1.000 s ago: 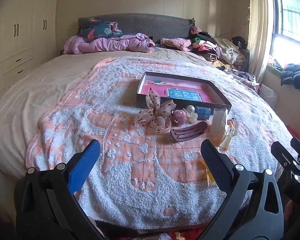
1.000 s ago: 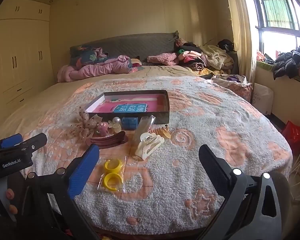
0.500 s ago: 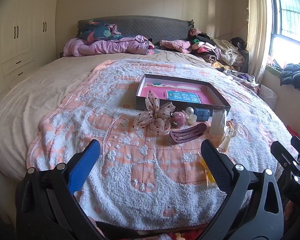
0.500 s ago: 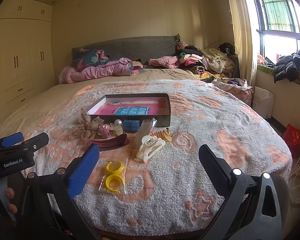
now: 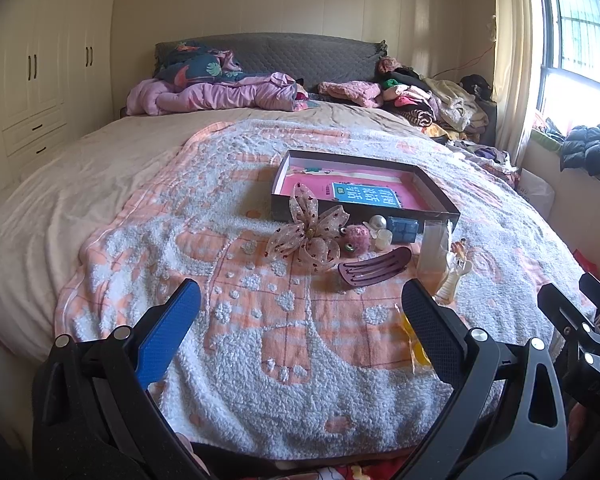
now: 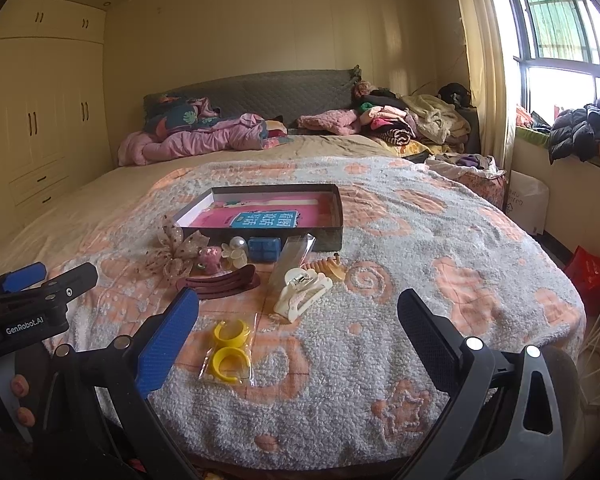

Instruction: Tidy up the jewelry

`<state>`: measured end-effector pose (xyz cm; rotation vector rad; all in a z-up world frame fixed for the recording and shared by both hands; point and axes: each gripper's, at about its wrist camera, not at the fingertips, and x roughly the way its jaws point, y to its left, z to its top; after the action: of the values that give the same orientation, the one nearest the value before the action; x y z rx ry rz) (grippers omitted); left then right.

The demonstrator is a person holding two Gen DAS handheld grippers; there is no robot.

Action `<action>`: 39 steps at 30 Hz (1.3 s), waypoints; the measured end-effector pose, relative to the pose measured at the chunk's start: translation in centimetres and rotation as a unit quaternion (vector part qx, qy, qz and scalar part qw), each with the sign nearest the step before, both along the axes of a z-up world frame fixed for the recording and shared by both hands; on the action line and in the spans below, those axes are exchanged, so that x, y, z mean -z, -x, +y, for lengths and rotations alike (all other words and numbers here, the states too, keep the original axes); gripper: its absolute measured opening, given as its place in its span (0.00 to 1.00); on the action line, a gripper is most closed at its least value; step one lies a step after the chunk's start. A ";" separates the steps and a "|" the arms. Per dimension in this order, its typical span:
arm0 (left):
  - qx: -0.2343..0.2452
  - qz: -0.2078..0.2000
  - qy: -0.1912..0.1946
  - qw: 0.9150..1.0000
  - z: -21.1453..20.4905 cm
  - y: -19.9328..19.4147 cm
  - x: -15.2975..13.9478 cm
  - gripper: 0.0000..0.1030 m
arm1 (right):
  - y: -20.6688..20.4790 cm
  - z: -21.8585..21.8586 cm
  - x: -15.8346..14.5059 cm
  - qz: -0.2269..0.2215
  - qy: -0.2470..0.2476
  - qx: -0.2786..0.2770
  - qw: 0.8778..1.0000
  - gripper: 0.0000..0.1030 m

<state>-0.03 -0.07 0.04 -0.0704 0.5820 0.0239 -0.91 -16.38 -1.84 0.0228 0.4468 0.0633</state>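
**Both grippers wide and empty, short of the jewelry**

Left wrist view. We note the left gripper [image 5: 300,304] spread wide with nothing between its fingers, poised over the near blanket [image 5: 260,400]. Ahead of it: the sheer bow [image 5: 308,236], a pink fuzzy piece [image 5: 356,237] and the dark maroon hair clip [image 5: 374,268]. Past those sits the dark tray [image 5: 364,212], its floor pink with a blue label. The black finger [image 5: 432,332] covers most of a yellow packet [image 5: 408,330]; we cannot make out its contents here. A clear sleeve [image 5: 434,250] half hides the cream claw clip [image 5: 454,280]. At far right the other gripper is cut off by the frame.

Right wrist view. The right gripper [image 6: 298,306] is equally wide, holding nothing. Between its fingers lie two yellow rings [image 6: 230,346] in a clear bag. Just beyond, the cream claw clip [image 6: 302,294] overlaps the clear sleeve [image 6: 292,256]; an orange comb [image 6: 330,268] peeks out behind. A small blue box [image 6: 264,248] touches the tray [image 6: 324,236] wall. Small beads beside it are hard to read. To the left, the left gripper [image 6: 40,280] shows only partly.
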 end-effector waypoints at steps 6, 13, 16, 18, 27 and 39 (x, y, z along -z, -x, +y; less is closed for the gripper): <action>0.000 0.000 -0.001 1.000 0.0 0.0 0.0 0.89 | 0.0 0.0 0.0 0.001 0.000 0.000 1.000 0.94; 0.000 -0.001 -0.002 1.000 0.0 0.0 0.0 0.89 | 0.0 0.0 0.0 0.001 0.000 0.000 1.000 0.94; 0.000 -0.001 -0.001 1.000 -0.1 0.0 0.0 0.89 | 0.0 0.0 0.0 0.001 0.000 0.000 1.000 0.94; 0.001 -0.001 -0.001 1.000 -0.3 -0.1 -0.7 0.89 | 0.0 0.0 0.0 0.001 0.000 -0.001 1.000 0.94; 0.000 -0.001 0.002 1.000 0.4 -0.3 -0.9 0.89 | -0.1 0.0 0.0 0.001 0.000 -0.001 1.000 0.94; -0.014 -0.005 0.008 1.000 1.3 -0.8 -0.7 0.89 | -1.0 0.3 0.0 0.001 0.004 -0.008 1.000 0.94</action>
<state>0.79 1.22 0.73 -0.0947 0.5704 0.0469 0.12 -16.10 -1.84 0.0117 0.4487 0.0772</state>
